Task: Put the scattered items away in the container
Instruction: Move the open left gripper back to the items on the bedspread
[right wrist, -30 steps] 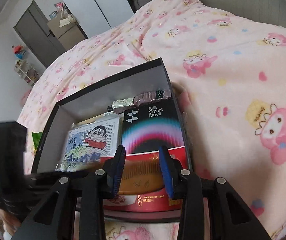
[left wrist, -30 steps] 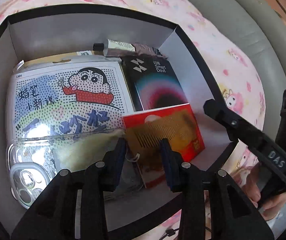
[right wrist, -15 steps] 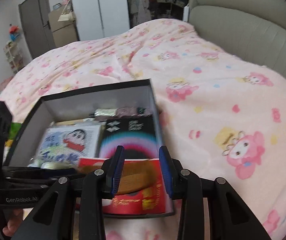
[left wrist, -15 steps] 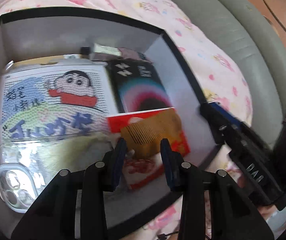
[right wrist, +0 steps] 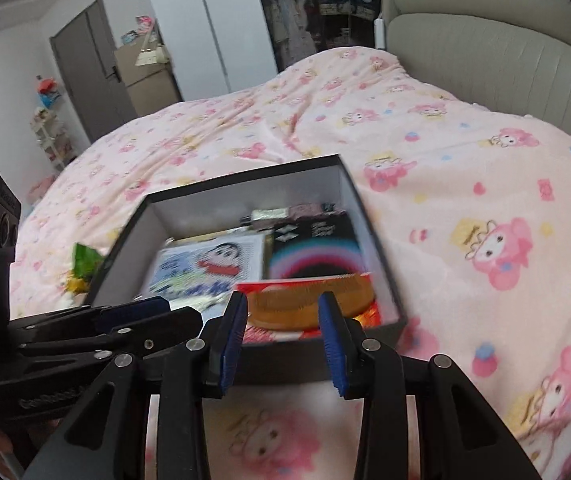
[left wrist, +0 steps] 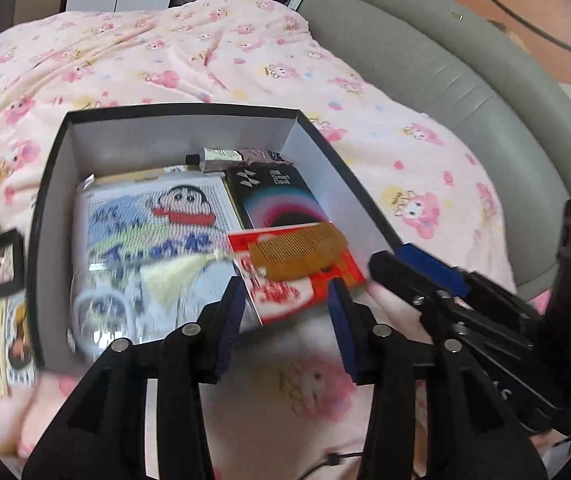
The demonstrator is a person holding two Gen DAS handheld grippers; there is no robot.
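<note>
Black cardboard box (left wrist: 51,184), white inside, sits open on the pink cartoon-print bed cover (left wrist: 405,152). Landmark = the box. Inside, at its near right corner: amber comb (left wrist: 297,254) lying flat on a red packet (left wrist: 305,284). Behind the packet, a black Smart Devil carton (left wrist: 275,196); left of that, a cartoon bead-art kit (left wrist: 153,216); a tube (left wrist: 221,155) against the far wall; a clear phone case (left wrist: 101,312), blurred, at the near left corner.

Left gripper (left wrist: 285,320): fingers part-spread and opening, nothing between them; they hang over the box's near edge, the comb just beyond the tips, no contact. Right gripper (right wrist: 281,330): fingers part-spread, gap empty; seen from its wrist, the comb shows through the gap but lies lower, inside the box, untouched.

Outside the box on its left: small black frame (left wrist: 0,264), a printed card (left wrist: 3,346), a green wrapper (right wrist: 83,258). Grey headboard (left wrist: 445,92) to the right of the box.
</note>
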